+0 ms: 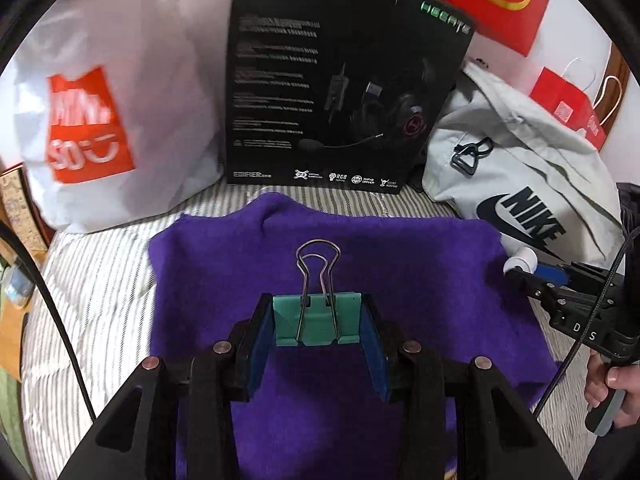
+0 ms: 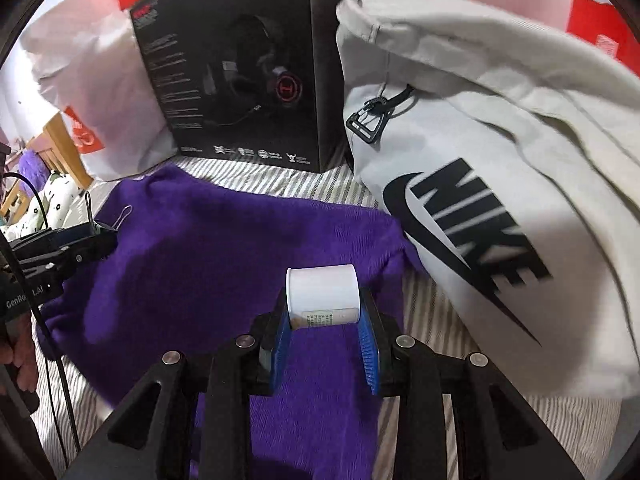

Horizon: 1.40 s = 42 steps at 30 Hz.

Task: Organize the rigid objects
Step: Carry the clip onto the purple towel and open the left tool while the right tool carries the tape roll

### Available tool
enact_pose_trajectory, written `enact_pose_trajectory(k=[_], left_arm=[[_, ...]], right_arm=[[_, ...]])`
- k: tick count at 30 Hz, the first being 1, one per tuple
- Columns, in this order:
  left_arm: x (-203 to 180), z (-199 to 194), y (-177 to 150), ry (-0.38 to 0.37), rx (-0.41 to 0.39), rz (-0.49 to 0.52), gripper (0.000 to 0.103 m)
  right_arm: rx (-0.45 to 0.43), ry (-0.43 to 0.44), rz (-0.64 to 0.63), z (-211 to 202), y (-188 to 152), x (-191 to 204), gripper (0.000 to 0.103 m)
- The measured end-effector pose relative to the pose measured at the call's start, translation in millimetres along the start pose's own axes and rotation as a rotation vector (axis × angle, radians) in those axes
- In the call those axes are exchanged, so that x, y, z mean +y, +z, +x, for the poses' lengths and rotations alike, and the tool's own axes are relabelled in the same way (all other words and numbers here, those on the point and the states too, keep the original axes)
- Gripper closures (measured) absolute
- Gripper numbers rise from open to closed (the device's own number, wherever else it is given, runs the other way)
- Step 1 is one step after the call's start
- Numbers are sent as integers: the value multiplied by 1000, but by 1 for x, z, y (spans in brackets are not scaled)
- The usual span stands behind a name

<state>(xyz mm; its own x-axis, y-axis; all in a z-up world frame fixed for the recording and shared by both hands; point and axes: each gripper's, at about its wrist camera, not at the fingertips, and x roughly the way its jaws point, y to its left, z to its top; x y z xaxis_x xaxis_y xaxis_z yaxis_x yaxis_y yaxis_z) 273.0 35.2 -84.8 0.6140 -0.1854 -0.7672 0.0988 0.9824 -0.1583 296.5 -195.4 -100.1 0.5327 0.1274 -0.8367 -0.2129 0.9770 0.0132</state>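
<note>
A green binder clip (image 1: 318,322) with wire handles pointing away is held between the blue pads of my left gripper (image 1: 319,320), which is shut on it above a purple cloth (image 1: 400,272). My right gripper (image 2: 325,312) is shut on a small white cylindrical container (image 2: 323,294) lying sideways, also over the purple cloth (image 2: 200,240). In the left wrist view the right gripper (image 1: 520,270) shows at the right edge with the white container (image 1: 520,262) at its tip. The left gripper (image 2: 100,236) with the clip's wire handles (image 2: 89,210) appears at the left of the right wrist view.
A black headset box (image 1: 344,72) stands upright behind the cloth on a striped bedsheet (image 1: 100,280). A white plastic bag with an orange logo (image 1: 100,100) is at the left, a grey Nike bag (image 2: 500,180) at the right. Red paper bags (image 1: 568,104) lean behind.
</note>
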Motion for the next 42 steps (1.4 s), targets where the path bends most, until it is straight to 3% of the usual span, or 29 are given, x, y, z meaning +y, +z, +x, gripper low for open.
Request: enact_pose_trajectory(k=[13, 27, 30, 31, 33, 35, 36, 42], left_arm=[[2, 50, 12, 55, 113, -3, 63], [-8, 68, 9, 99, 148, 39, 63], [-10, 69, 9, 108, 152, 53, 63], [-11, 70, 9, 112, 153, 56, 63], [-15, 71, 8, 116, 160, 66, 58], [-18, 72, 4, 125, 179, 81, 39], [-20, 71, 2, 142, 185, 88, 36], [-20, 56, -13, 135, 182, 44, 36]], right_arm=[[101, -38, -65, 53, 11, 19, 72], [106, -39, -93, 59, 13, 27, 72], [114, -39, -84, 57, 12, 21, 66], [121, -41, -82, 57, 12, 19, 60], [129, -31, -79, 55, 10, 17, 53], [134, -23, -80, 50, 7, 17, 51], [134, -26, -83, 47, 5, 19, 50], [109, -40, -81, 15, -9, 23, 44]])
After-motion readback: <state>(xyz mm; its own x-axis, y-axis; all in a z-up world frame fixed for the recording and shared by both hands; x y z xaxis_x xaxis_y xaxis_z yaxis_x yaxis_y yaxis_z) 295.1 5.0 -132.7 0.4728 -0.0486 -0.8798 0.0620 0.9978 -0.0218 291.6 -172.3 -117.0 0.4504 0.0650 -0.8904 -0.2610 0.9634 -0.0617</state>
